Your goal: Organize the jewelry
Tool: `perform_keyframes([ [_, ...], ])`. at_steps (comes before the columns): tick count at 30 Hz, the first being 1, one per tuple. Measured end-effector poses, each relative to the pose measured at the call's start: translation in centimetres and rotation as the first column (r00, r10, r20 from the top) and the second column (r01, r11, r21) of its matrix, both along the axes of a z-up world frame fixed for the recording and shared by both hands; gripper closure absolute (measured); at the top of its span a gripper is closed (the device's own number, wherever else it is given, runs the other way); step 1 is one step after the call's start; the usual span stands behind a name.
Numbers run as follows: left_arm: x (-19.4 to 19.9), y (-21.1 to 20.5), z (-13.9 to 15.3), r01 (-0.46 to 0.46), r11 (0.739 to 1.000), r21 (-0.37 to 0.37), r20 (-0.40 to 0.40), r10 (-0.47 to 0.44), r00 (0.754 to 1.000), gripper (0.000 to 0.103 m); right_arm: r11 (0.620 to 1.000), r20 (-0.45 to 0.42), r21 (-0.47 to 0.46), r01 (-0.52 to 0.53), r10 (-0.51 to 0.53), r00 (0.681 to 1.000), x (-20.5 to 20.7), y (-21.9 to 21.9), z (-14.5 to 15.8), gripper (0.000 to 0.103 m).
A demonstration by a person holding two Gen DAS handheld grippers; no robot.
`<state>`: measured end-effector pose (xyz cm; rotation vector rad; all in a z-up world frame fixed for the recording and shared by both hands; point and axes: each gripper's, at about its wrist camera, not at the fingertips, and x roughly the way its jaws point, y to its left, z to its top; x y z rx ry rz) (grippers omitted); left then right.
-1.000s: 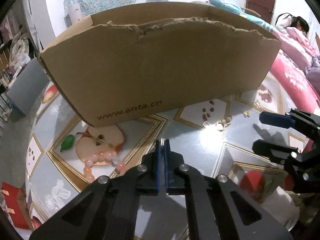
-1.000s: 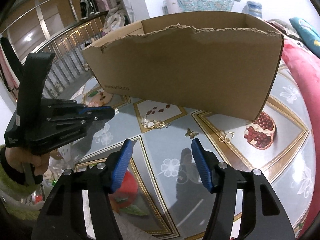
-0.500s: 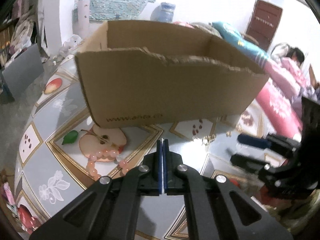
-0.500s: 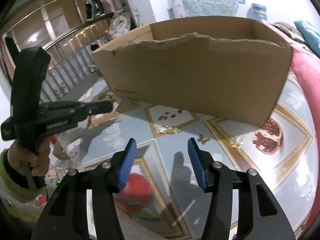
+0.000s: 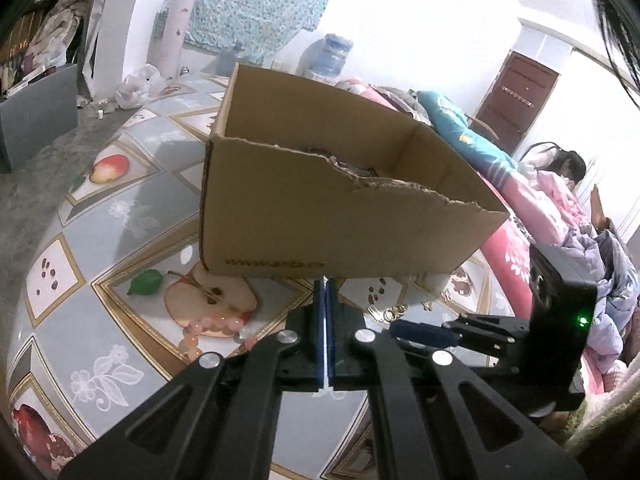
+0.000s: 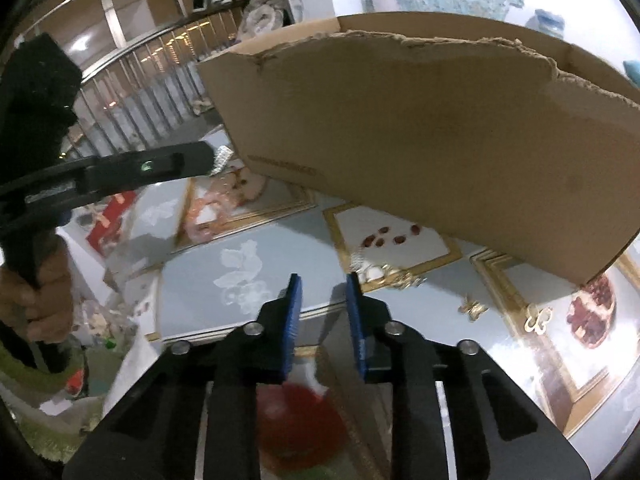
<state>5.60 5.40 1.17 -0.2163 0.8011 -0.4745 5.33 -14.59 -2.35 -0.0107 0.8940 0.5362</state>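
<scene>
An open cardboard box [image 5: 340, 208] with a torn front rim stands on the patterned tabletop; it also shows in the right wrist view [image 6: 432, 128]. My left gripper [image 5: 325, 292] is shut with nothing visible between its blue pads, raised in front of the box. A pink bead bracelet [image 5: 212, 326] lies on the apple print, below left of it. My right gripper [image 6: 322, 284] is open and empty above the table. Gold pieces [image 6: 384, 274] lie just beyond it, with a butterfly clip [image 6: 472, 308] and a gold ring-shaped piece [image 6: 538, 318] to the right.
The tabletop [image 5: 120, 216] has fruit prints and rounded edges. A bed with pink bedding [image 5: 532, 216] and a lying person [image 5: 568, 164] is at the right. A railing [image 6: 152, 80] runs behind at the left. Clutter lies on the floor below the table's left edge.
My left gripper has risen and tilted so the box's inside shows. My right gripper has narrowed its opening and moved left toward the gold pieces.
</scene>
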Motion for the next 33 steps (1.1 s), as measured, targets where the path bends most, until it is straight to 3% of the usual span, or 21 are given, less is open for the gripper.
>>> perform_keyframes([
  [10, 0.5, 0.0, -0.7, 0.024, 1.0, -0.014, 0.001, -0.024, 1.0, 0.103, 0.993, 0.064, -0.115, 0.009, -0.002, 0.998, 1.2, 1.6, -0.2, 0.085],
  [13, 0.6, -0.1, -0.8, 0.024, 1.0, -0.01, -0.001, -0.024, 1.0, 0.103, 0.987, 0.082, -0.164, -0.005, 0.019, 0.996, 1.2, 2.1, 0.0, 0.098],
  [25, 0.2, -0.3, -0.4, 0.023, 1.0, -0.002, 0.011, -0.023, 1.0, 0.103, 0.995, 0.078, -0.098, -0.002, 0.01, 0.997, 0.8, 1.4, 0.9, 0.101],
  [33, -1.1, -1.1, 3.0, 0.057, 0.997, -0.051, 0.091, -0.052, 0.994, 0.103, 1.0, 0.148, 0.014, 0.008, -0.01, 0.989, -1.2, -1.7, 5.1, 0.101],
])
